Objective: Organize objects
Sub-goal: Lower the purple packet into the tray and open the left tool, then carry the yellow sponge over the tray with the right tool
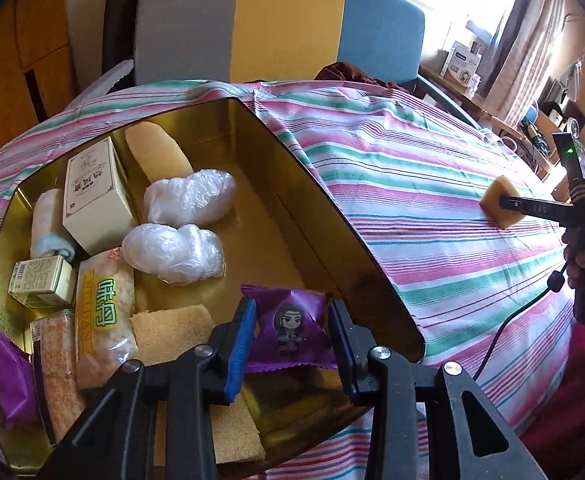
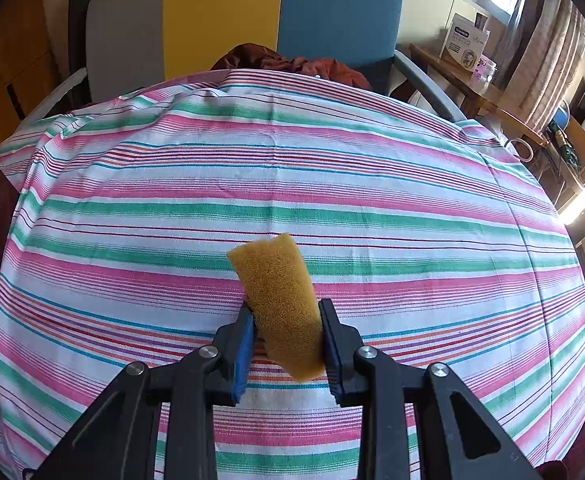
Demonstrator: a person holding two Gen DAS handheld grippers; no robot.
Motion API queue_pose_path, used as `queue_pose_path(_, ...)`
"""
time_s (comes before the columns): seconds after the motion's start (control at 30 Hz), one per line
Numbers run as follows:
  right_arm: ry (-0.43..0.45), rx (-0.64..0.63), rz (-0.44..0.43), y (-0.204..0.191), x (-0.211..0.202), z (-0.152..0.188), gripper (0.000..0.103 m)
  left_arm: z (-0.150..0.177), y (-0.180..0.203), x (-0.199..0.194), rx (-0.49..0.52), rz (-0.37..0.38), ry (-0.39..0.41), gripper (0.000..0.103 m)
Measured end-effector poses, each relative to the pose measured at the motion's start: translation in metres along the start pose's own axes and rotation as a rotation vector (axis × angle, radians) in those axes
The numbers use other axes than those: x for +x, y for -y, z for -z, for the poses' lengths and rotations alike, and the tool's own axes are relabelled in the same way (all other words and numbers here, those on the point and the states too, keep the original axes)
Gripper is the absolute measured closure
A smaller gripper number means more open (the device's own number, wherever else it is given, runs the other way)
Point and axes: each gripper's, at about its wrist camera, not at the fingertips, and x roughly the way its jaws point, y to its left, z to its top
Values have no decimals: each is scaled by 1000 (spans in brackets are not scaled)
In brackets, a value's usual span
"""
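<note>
Left gripper (image 1: 290, 334): lower centre, jaws just apart around the purple foil snack packet (image 1: 288, 330), apparently releasing it into the gold rectangular tin (image 1: 284, 152).
Right gripper (image 2: 286, 336): clamped on the yellow sponge block (image 2: 278, 300) above the striped-cloth table (image 2: 292, 160), seemingly awaiting its turn.

Crowded tin (image 1: 332, 216); open striped cloth (image 2: 292, 184)

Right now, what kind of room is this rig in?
Probably a lived-in home room, not a lab. A table under a striped cloth, a grey, yellow and blue armchair behind it, curtains at a sunny window, and a gold tin of snacks.
</note>
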Motion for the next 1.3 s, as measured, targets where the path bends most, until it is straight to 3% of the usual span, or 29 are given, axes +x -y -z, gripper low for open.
queue_pose_path(0.27, -1, -1, 2, 0, 0, 0, 73, 5, 8, -3, 56, -63, 31, 64)
queue_pose_path(0.93, -11, -12, 25, -8, -3, 1, 74, 6, 1, -37, 55, -101, 145, 54)
queue_pose_path(1.3, 29, -77, -134, -82, -47, 5, 74, 9, -19, -56, -3, -88, 196, 52)
